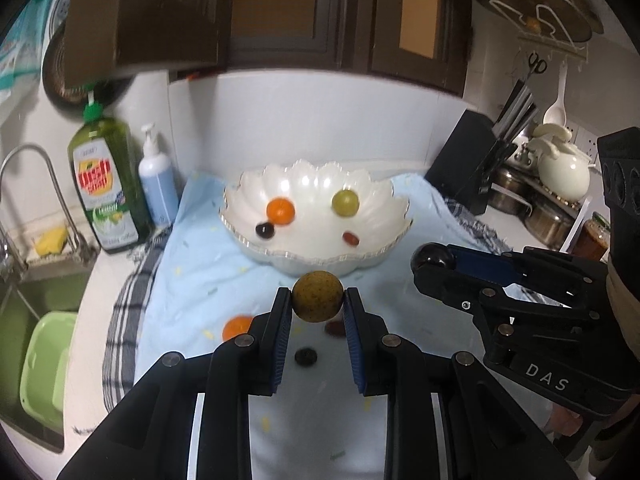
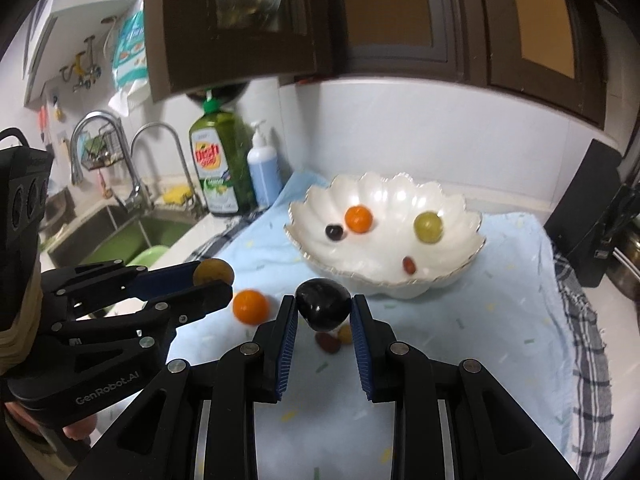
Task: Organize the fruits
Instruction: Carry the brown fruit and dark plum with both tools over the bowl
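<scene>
Fruits were mid-transfer: my left tool (image 1: 317, 300) clamped a speckled yellow-brown round fruit (image 1: 317, 297), my right tool (image 2: 323, 309) a glossy black plum (image 2: 322, 304), both above the counter near the white scalloped bowl (image 2: 384, 276), so I judged carrying over its rim came next.

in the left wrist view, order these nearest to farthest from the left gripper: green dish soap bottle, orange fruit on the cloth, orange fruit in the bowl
From the left gripper:
1. Orange fruit on the cloth, just left of the fingers, low on the blue cloth.
2. Orange fruit in the bowl, ahead, left half of the white bowl.
3. Green dish soap bottle, far left, beside the sink.
</scene>
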{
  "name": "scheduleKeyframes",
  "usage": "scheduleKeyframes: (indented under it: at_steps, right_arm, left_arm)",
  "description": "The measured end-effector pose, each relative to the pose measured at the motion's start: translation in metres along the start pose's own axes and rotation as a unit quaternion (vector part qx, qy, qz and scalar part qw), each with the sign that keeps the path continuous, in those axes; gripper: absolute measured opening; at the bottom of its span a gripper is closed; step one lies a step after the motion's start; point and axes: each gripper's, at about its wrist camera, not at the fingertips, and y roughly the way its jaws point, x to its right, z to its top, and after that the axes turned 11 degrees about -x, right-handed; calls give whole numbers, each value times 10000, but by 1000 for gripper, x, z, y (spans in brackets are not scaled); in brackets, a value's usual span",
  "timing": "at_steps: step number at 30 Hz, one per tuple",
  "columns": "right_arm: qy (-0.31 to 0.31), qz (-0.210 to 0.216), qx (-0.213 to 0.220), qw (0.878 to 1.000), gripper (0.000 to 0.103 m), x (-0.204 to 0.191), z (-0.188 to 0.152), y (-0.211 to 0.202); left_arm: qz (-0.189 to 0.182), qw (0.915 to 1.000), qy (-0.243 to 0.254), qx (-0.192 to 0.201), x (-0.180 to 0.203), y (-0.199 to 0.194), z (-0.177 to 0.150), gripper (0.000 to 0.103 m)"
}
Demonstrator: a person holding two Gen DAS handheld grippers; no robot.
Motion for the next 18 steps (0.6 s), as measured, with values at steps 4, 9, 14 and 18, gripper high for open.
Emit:
scheduleKeyframes:
  at_steps: [4, 9, 14, 18]
  right_arm:
    - [37, -103, 197, 9997, 29, 6, 7, -9]
    - [80, -222, 375, 9990, 29, 16, 18, -14]
    - [99, -319, 509, 9981, 29, 24, 31, -14]
    - [113, -364, 579, 9976, 29, 31, 42, -10]
  left_arm:
    - [4, 9999, 78, 146, 5, -4, 12, 27]
    - [1, 9995, 154, 266, 8, -3, 28, 27]
    - [23, 9992, 199, 332, 10, 1, 44, 27]
    - [59, 9991, 216, 358, 10, 7, 58, 27]
